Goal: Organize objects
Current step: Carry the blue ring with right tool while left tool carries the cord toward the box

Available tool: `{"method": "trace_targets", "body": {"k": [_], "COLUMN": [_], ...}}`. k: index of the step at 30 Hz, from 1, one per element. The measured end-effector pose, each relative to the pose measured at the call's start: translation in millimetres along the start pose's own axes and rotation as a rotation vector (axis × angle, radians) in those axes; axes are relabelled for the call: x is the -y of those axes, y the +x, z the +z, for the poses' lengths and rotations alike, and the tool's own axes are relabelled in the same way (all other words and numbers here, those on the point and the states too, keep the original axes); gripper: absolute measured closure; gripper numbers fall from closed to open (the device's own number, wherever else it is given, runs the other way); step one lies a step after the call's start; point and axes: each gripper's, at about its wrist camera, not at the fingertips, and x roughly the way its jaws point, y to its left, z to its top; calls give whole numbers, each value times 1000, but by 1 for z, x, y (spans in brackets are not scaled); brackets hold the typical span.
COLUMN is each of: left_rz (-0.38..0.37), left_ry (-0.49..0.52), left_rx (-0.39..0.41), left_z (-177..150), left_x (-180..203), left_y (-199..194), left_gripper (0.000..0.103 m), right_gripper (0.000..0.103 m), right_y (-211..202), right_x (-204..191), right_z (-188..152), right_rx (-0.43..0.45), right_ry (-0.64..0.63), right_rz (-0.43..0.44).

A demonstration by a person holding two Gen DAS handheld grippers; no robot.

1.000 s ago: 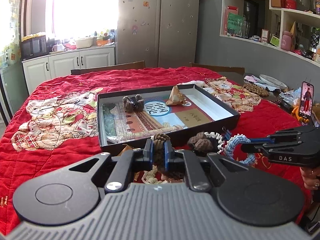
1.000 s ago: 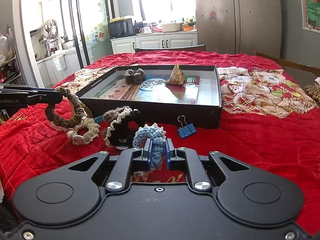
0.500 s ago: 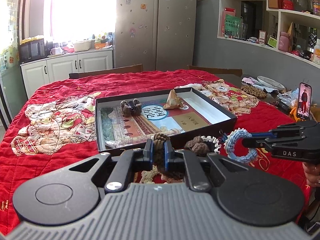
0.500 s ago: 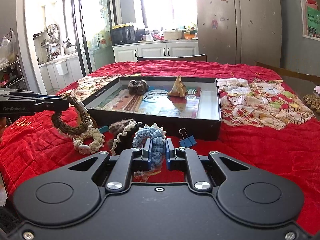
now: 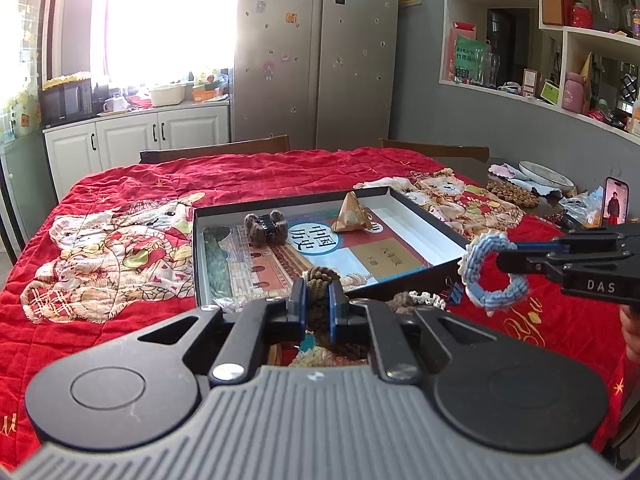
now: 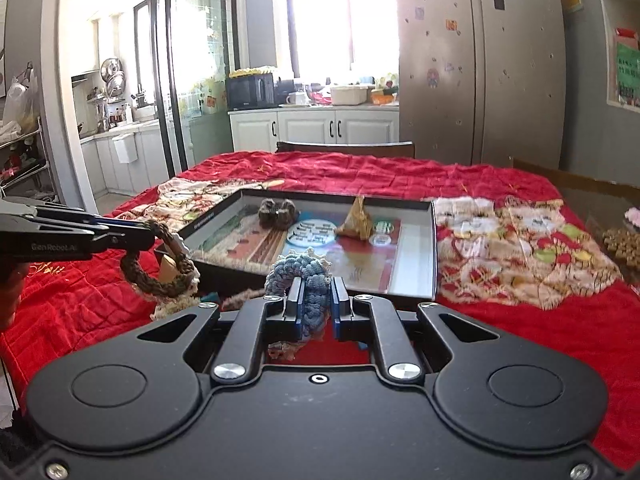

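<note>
tray (image 5: 424, 216) on quilt (image 5: 120, 300), clip (image 5: 266, 226) inside tray

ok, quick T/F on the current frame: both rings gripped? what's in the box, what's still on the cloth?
1. The right gripper is shut on the blue braided ring. True.
2. The left gripper is open with nothing between its fingers. False: it is shut on the brown braided ring.
3. The black box holds a brown fuzzy hair clip and a pyramid-shaped packet. True.
4. The blue binder clip lies inside the box. False: it lies on the red cloth in front of the box.
</note>
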Motion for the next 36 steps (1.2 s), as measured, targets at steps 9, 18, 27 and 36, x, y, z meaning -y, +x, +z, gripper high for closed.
{"method": "trace_targets", "body": {"k": [9,18,27,36], "left_rz": [7,19,51,125], "left_ry": [0,-11,-25,-40], "left_rx": [22,46,65,104], "left_z": [10,23,36,52], "left_x": [-3,-9,-17,-28], "left_y": [2,9,20,36], "left_gripper": [90,90,90,90], "right_gripper": [90,90,90,90], "right_y": [0,15,38,74], "right_x": [-12,-18,-23,-27], "right_z": [20,38,56,72], "right_rx": [38,62,74,65], "right_ry": [-47,-63,-81,-76], "right_rz": [4,1,-4,3]}}
